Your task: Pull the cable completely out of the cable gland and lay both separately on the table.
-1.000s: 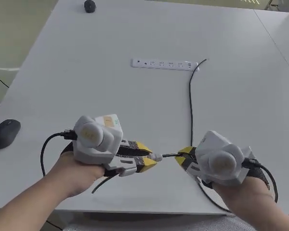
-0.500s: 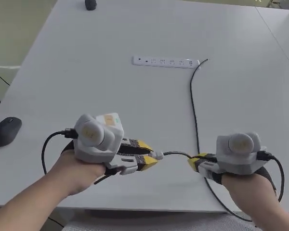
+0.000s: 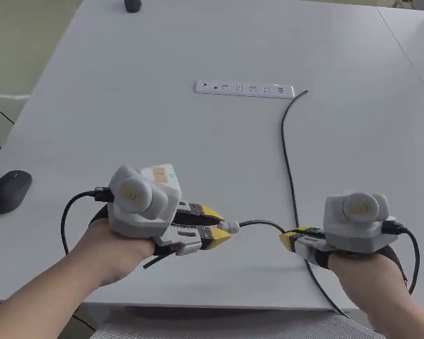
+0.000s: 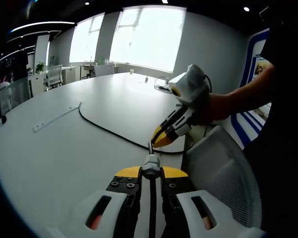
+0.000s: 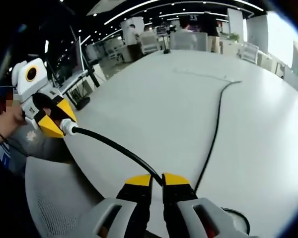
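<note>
My left gripper [image 3: 222, 232] is shut on a small white cable gland [image 3: 230, 227], whose tip pokes out between the yellow pads [image 4: 150, 166]. A black cable [image 3: 263, 224] runs out of the gland in a short arc to my right gripper [image 3: 286, 239], which is shut on it [image 5: 156, 178]. In the right gripper view the gland [image 5: 66, 128] sits at the left gripper's tip [image 5: 59, 126] with the cable [image 5: 114, 146] stretching toward me. Both grippers hover low over the table's near edge, a hand's width apart.
A white power strip [image 3: 244, 90] lies mid-table, and its black cord [image 3: 288, 157] runs down toward the right gripper. A dark mouse [image 3: 9, 191] rests at the left edge and a dark object [image 3: 132, 6] at the far edge. The white table [image 3: 162, 134] spreads wide beyond.
My right gripper has slid rightward away from the left one, and more black cable now shows between the gland and it. The left gripper has stayed put.
</note>
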`<state>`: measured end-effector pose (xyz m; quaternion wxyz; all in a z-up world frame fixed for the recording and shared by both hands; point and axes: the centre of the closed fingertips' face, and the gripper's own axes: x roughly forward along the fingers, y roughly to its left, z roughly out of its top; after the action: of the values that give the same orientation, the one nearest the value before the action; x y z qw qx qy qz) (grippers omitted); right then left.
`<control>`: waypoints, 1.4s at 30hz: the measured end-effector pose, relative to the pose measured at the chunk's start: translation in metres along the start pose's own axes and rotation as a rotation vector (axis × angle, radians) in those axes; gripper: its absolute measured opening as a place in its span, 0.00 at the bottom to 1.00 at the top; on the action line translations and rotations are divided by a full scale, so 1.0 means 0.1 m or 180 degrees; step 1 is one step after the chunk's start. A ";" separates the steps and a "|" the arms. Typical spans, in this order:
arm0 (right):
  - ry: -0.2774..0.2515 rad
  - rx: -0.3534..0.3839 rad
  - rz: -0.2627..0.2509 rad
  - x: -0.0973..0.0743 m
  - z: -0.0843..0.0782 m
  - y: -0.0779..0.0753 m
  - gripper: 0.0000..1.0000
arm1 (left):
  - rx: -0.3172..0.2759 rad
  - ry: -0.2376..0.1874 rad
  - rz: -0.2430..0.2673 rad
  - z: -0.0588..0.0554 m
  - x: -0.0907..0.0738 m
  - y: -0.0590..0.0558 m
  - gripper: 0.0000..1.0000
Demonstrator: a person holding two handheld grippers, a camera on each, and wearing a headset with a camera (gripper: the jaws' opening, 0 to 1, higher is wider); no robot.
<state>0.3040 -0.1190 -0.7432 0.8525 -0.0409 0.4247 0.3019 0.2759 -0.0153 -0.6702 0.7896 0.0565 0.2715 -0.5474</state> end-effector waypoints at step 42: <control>-0.0261 -0.2763 0.0427 -0.06 0.49 1.01 0.02 | 0.0025 0.0044 -0.0047 -0.04 0.02 -0.02 0.15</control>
<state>0.2799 -0.0234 -0.6892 0.7510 -0.3556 0.2260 0.5084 0.2733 -0.0157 -0.6745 0.7834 0.0614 0.2752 -0.5538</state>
